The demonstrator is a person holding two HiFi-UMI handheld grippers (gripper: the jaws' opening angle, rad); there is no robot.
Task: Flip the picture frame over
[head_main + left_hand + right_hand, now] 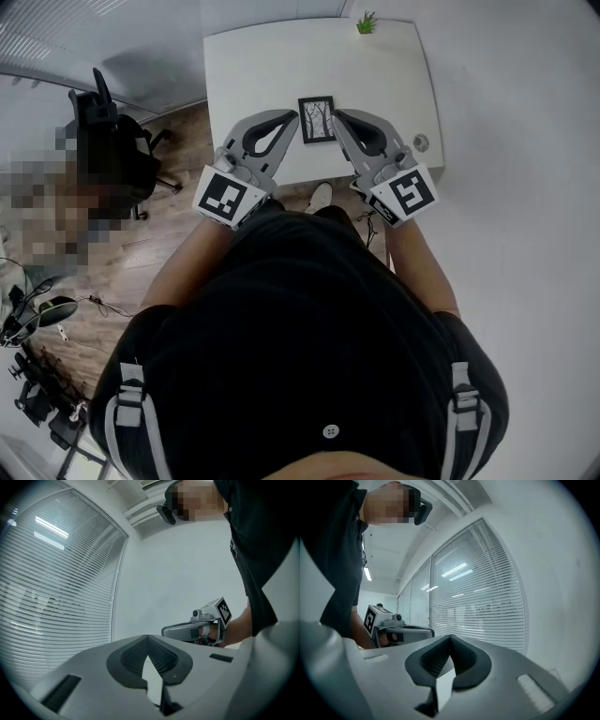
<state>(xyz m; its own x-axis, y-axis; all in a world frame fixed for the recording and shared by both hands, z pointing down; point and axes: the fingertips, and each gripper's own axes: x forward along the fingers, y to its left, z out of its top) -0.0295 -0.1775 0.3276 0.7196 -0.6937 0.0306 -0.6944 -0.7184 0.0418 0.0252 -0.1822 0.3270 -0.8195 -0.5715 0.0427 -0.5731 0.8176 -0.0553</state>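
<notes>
- Looking down from the head view, we see a white tabletop (253,75). The picture frame (317,119) lies flat on it, picture side up, near the front edge.
- The left claw (292,116) and the right claw (341,116) flank the frame in this view, one on each side. We cannot tell how high they are above the tabletop.
- In each gripper view the claw is pressed together and pinches nothing. Beyond the tips we see only wall and window blinds (56,597), not the frame.
- Our judgement of the main risk: neither shut claw can take the frame's edge until it spreads. Pushing in while shut would only shove the frame.
- Because the frame lies flat, a claw tip may fail to get under its thin edge and skid it along the smooth tabletop.
- The frame sits close to the front edge, so a skid toward us could send it off onto the wooden floor (122,262).
- A lift from one side alone could let it swing and drop hard, face down.
- The small potted plant (367,22) stands well apart at the far edge and is no obstacle.
</notes>
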